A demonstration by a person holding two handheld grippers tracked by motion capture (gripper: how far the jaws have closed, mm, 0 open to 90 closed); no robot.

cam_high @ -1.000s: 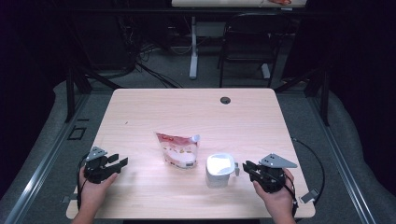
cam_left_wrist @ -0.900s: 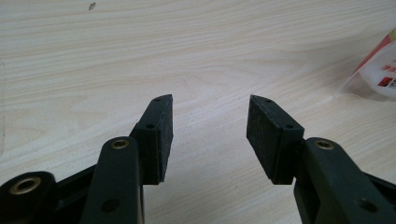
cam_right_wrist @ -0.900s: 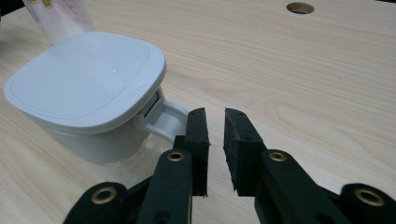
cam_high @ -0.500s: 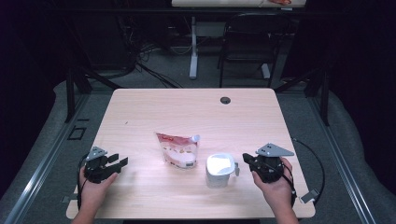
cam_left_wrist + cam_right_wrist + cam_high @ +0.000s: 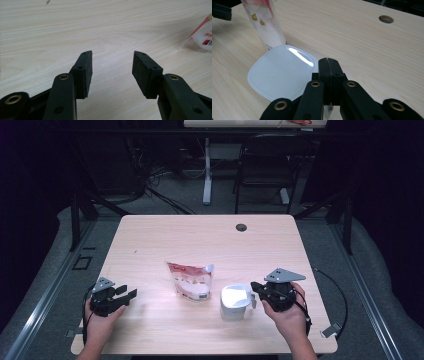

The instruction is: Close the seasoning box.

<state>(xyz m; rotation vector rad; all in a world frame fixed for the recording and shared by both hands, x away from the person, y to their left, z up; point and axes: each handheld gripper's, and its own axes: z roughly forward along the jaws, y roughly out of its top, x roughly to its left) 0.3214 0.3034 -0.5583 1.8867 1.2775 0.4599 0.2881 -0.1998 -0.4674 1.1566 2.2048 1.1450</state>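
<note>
Light wood-grain table (image 5: pixel 165 235), rectangular; round dark cable hole (image 5: pixel 241 227) near its far edge; black metal chair (image 5: pixel 262 170) on the grey carpeted floor (image 5: pixel 165 195) beyond; white desk leg (image 5: pixel 206 170) beside the chair.

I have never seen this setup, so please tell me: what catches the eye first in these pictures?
A red-and-white pouch stands at the table's middle, with a white container just to its right. The right gripper, jaws shut, sits at that container's rim; the left gripper rests open, far left.
</note>
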